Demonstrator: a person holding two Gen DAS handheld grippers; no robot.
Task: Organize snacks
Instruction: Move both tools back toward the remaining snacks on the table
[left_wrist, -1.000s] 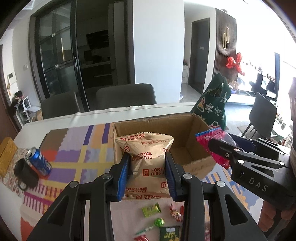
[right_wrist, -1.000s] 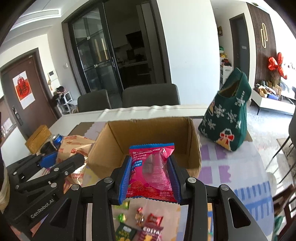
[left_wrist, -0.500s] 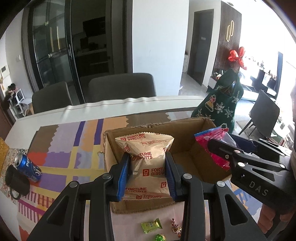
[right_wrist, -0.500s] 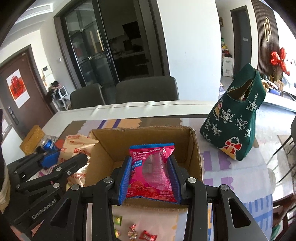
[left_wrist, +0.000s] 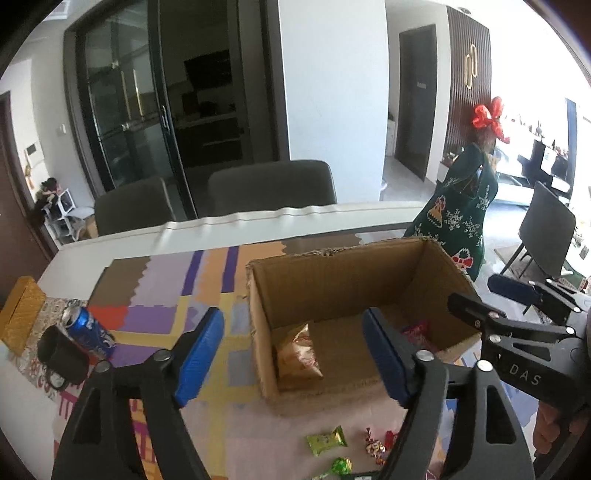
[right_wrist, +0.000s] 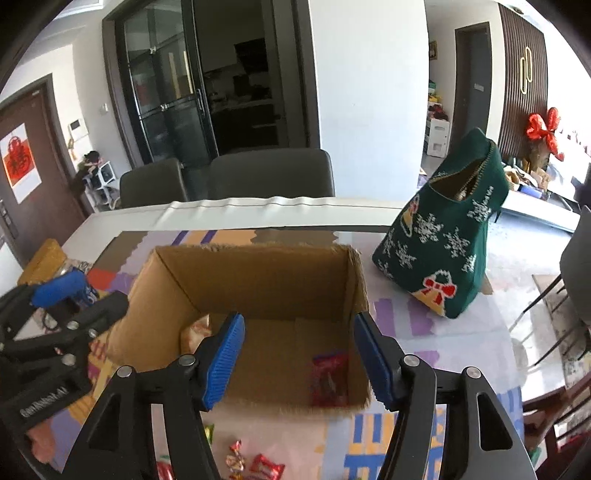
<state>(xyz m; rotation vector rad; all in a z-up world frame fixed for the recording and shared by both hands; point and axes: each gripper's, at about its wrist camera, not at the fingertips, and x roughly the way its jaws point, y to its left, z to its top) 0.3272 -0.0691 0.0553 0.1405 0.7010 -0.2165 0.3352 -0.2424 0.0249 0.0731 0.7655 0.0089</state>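
Both grippers, left (left_wrist: 291, 354) and right (right_wrist: 297, 360), hang over the cardboard box (left_wrist: 332, 266), fingers opening with nothing between them, so the biscuit bag (left_wrist: 297, 350) lies at 9 o'clock inside and the red packet (right_wrist: 328, 376) at 3 o'clock, loose candies (left_wrist: 327, 439) waiting on the counter.

Ahead of both tools a box (right_wrist: 258, 280) sits on the desk (left_wrist: 229, 229). In it, a biscuit bag (left_wrist: 297, 350) lies left, a red packet (right_wrist: 330, 376) right. Sweets (left_wrist: 327, 441) lie before the box, a can (left_wrist: 86, 330) and mug (left_wrist: 62, 358) far left, a bag (right_wrist: 447, 254) right.
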